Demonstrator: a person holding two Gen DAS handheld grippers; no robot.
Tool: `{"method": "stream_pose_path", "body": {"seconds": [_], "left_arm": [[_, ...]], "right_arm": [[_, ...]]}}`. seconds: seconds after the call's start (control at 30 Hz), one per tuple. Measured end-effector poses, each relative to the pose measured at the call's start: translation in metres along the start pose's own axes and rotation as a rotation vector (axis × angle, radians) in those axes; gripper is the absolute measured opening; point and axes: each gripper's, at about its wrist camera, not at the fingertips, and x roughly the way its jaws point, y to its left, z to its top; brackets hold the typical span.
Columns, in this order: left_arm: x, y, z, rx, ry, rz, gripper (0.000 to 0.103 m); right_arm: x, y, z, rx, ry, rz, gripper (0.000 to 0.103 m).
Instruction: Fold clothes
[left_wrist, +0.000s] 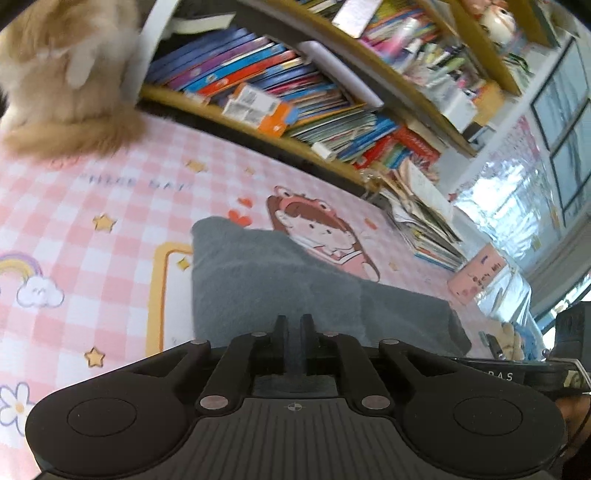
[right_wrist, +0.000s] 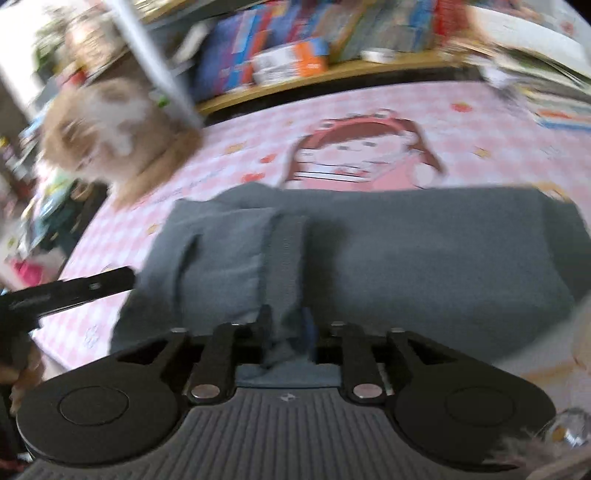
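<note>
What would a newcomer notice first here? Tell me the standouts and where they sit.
The grey garment lies folded across the middle of the pink checked mat, covering part of its cartoon girl print. A fluffy tan plush toy sits at the mat's far left corner, under crowded bookshelves. A strip of the grey cloth runs between the right gripper fingers.

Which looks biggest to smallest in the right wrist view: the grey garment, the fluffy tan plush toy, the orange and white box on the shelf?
1. grey garment
2. fluffy tan plush toy
3. orange and white box, though farthest from the camera.
</note>
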Motion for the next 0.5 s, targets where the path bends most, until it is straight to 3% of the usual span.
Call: {"method": "stream_pose_path", "body": {"seconds": [0.1,0.2,0.4,0.5], "left_arm": [[0.005,-0.013,-0.003,0.053,0.009,-0.004,0.011],[0.013,-0.027,-0.006,0.109,0.033,-0.002,0.024],[0.02,-0.043,-0.008,0.134,0.048,0.004,0.04],[0.023,-0.051,-0.01,0.134,0.048,0.017,0.041]], "right_arm": [[-0.008,-0.012,-0.007,0.051,0.003,-0.066,0.034],[-0.018,-0.029,-0.011,0.114,-0.013,-0.128,0.045],[-0.027,-0.076,-0.016,0.283,-0.037,-0.232,0.052],[-0.03,-0.105,-0.017,0.387,-0.03,-0.249,0.052]]}}
